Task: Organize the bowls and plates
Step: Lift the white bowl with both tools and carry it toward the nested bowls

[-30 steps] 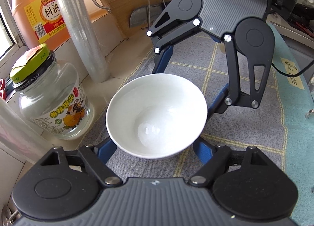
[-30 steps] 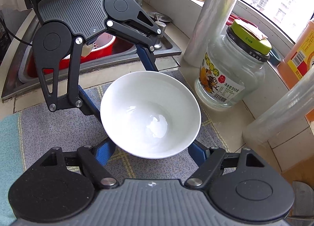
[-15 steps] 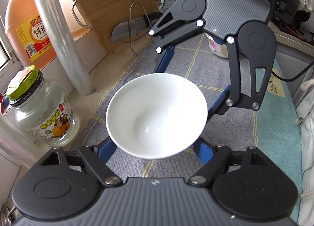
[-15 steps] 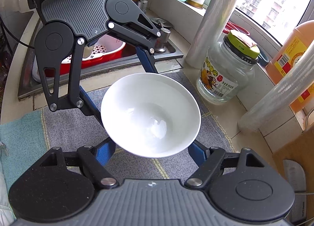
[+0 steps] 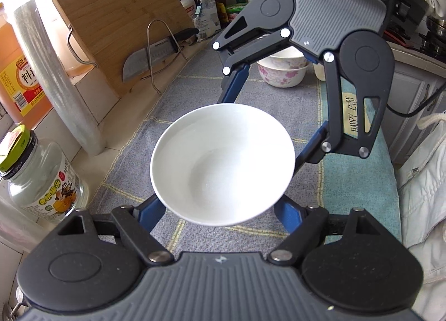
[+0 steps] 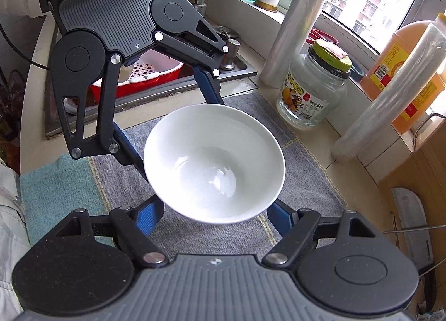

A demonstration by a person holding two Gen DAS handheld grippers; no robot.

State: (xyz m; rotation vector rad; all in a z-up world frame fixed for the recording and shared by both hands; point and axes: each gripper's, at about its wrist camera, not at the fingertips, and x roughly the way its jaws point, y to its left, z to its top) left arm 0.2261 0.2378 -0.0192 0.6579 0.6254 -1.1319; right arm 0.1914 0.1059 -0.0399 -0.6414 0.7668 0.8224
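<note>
Two grippers: both hold one white bowl (image 5: 223, 165) from opposite sides, raised above the grey checked cloth (image 5: 278, 103) on the surface.
Left gripper (image 5: 220, 209): its blue fingers (image 5: 152, 213) stand partly spread and press on the bowl's near underside — closed on the bowl, in the left wrist view.
Right gripper (image 6: 214, 215): jaws likewise part-open, blue fingers (image 6: 147, 216) pressed against the bowl's lower wall; in the left wrist view this gripper reaches in from the far right.
Bowl: upright, empty, glossy inside, clear of the cloth.
Floral bowls (image 5: 281, 70): a small stack at the far end of the cloth, partly hidden behind the right gripper's linkage.
Teal towel (image 5: 359, 170): lies along the right edge of the grey cloth, with a tag that seems to read "HAPPY EVRY".
Glass jar (image 5: 41, 179): near left, yellow-green lid, fruit label, standing beside the cloth.
Cling film roll (image 5: 55, 78): upright just beyond the jar, against the tiled ledge.
Orange jug (image 5: 16, 70): behind the roll, on the sill.
Cutting board (image 5: 117, 20): wooden, leaning at the far left — a cleaver (image 5: 150, 56) sits in a wire stand in front of it.
Sink (image 6: 150, 89): seen from the right wrist, past the cloth's far edge, with a red basin (image 6: 147, 78) inside.
Person: a pale sleeve (image 5: 423, 181) at the right edge.
</note>
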